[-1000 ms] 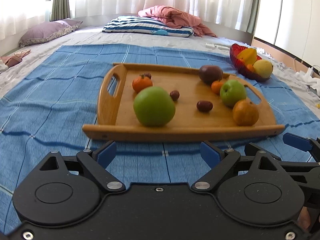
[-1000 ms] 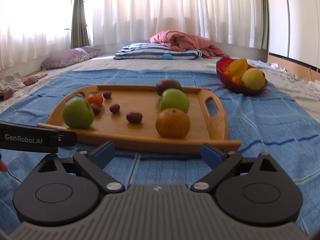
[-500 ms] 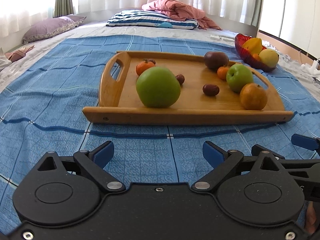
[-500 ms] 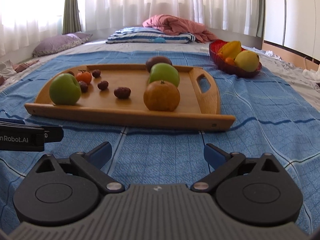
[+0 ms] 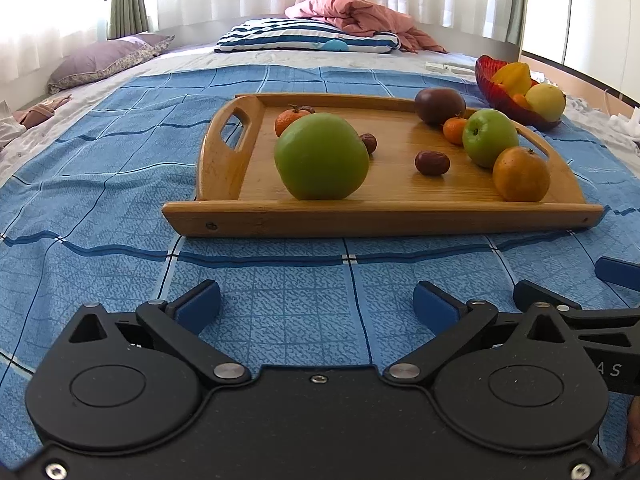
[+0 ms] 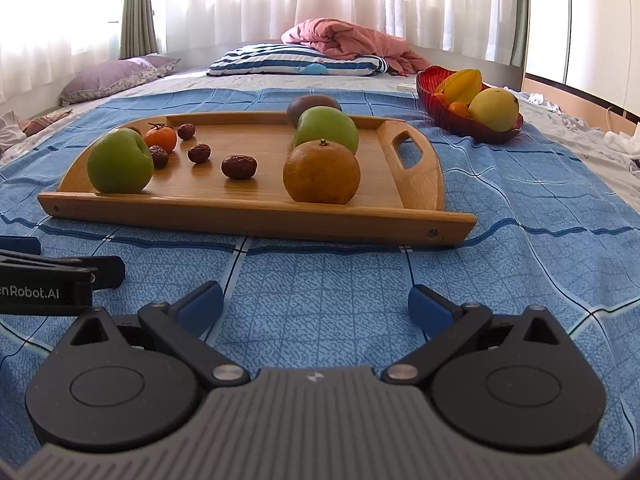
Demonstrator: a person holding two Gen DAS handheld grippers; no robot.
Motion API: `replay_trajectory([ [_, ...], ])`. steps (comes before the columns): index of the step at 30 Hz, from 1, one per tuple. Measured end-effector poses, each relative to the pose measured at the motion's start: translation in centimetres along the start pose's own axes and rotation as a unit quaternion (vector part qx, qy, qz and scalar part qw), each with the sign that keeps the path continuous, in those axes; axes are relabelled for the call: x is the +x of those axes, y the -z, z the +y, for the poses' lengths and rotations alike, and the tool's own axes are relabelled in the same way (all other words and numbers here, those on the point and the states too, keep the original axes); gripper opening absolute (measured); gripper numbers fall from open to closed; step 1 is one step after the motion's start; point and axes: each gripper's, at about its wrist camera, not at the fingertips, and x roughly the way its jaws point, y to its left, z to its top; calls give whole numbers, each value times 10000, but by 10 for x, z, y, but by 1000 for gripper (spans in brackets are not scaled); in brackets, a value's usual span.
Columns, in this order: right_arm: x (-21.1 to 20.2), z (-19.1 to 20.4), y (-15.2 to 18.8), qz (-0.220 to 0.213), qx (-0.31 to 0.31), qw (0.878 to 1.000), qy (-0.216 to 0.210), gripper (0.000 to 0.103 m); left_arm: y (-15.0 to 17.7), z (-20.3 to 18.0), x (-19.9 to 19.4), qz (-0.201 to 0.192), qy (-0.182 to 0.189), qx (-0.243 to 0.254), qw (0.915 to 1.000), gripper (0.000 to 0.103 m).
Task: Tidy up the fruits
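A wooden tray [image 5: 224,160] [image 6: 416,184] lies on a blue cloth. On it are a big green apple [image 5: 321,157] [image 6: 120,160], a second green apple [image 5: 490,137] [image 6: 326,128], an orange [image 5: 521,174] [image 6: 321,171], two small tangerines [image 5: 286,120] [image 5: 454,129], a dark round fruit [image 5: 439,100] and several brown dates [image 5: 431,162] [image 6: 239,166]. A red bowl [image 5: 490,80] [image 6: 452,120] at the back right holds yellow and orange fruit. My left gripper [image 5: 316,306] and right gripper [image 6: 314,304] are open and empty, just short of the tray's near edge.
The blue checked cloth [image 5: 100,184] covers a bed. A striped pillow [image 5: 308,36], a pink blanket [image 5: 356,12] and a purple pillow [image 5: 108,56] lie at the back. White cloths [image 5: 616,120] lie at the far right.
Both grippers have moved nearer to the tray and slightly higher, so the tray and fruit look larger. Nothing on the tray has moved.
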Motion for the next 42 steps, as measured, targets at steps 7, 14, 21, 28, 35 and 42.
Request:
replay_trajectory([
  [7,-1,0,3,-54,-2,10000,-3,103,5,-1,1,-79,-38,28,10000,103],
  [14,-1,-1,3,-76,8,10000,-21,103,7,-2,0,-135,-59,50,9999,103],
  [21,-1,-1,4,-74,10,10000,-23,103,9,-2,-1,-166,-63,43,9998,103],
  [28,-1,-1,4,-78,9,10000,-22,103,8,-2,-2,-190,-72,41,9998,103],
  [35,-1,-1,4,-78,10,10000,-22,103,8,-2,-2,-192,-78,44,9998,103],
  [42,-1,-1,4,-80,10,10000,-22,103,8,-2,-2,-197,-91,47,9998,103],
])
